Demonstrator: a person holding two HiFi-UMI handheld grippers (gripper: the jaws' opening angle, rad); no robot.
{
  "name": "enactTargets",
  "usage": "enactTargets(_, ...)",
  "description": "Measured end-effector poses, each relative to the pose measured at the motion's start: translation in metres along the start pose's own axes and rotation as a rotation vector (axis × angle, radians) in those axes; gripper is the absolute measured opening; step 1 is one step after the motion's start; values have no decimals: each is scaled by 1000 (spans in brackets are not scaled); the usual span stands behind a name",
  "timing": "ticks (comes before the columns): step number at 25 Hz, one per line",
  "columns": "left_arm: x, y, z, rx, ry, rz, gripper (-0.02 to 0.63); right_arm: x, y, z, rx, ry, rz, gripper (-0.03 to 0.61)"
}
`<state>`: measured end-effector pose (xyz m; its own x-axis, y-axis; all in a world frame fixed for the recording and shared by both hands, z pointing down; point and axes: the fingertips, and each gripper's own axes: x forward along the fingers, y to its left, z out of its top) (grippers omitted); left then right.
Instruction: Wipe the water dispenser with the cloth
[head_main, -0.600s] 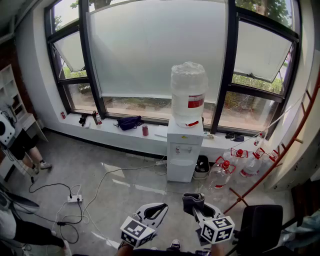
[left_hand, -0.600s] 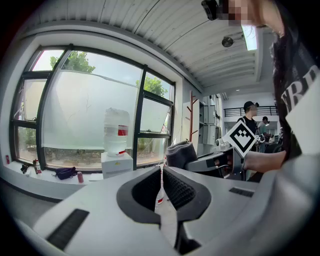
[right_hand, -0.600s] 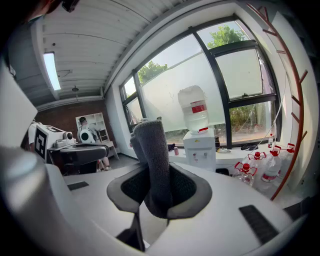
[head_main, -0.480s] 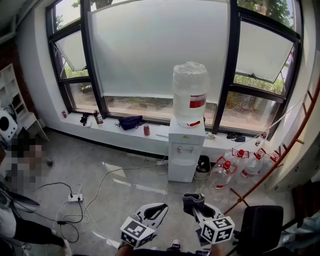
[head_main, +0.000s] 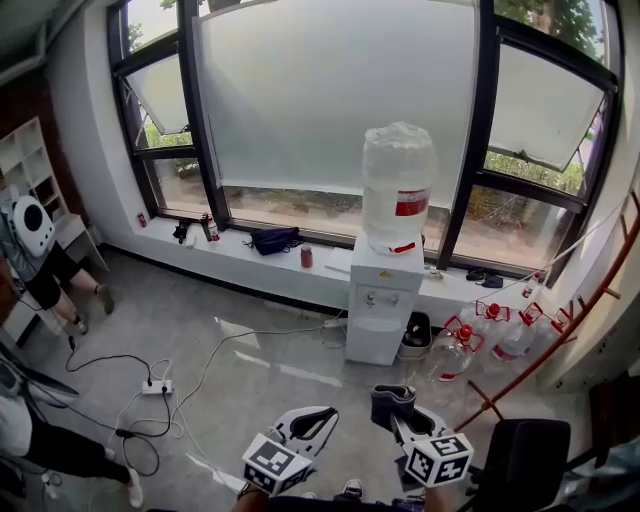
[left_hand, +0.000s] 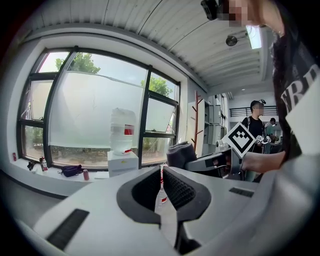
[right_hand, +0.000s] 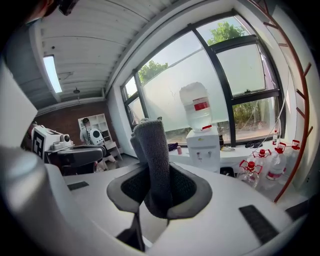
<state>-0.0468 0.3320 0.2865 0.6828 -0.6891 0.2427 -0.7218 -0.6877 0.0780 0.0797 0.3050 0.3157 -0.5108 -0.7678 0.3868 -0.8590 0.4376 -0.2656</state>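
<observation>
From the head view, the water dispenser stands against the window wall, well apart from both my grippers, which sit low near me. My right gripper carries the cloth, with my left gripper beside it.

In the left gripper view, my jaws are drawn together on nothing.

In the right gripper view, my jaws are clenched on the grey cloth, which stands upright between them. I judge the cloth fetched and the wiping not yet begun, since I must first cross the floor.

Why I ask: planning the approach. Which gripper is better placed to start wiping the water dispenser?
Right: the right gripper is shut on the cloth; the left gripper is empty. The water dispenser stands ahead.
</observation>
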Motion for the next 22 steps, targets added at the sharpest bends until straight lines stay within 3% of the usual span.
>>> enactTargets(13,47,9,0,-30,-1,70,21,9,-47,5,-6,27,42,105)
enactTargets(22,64,17,6,-41,43,99,21,25,-76,11,50,19,67,104)
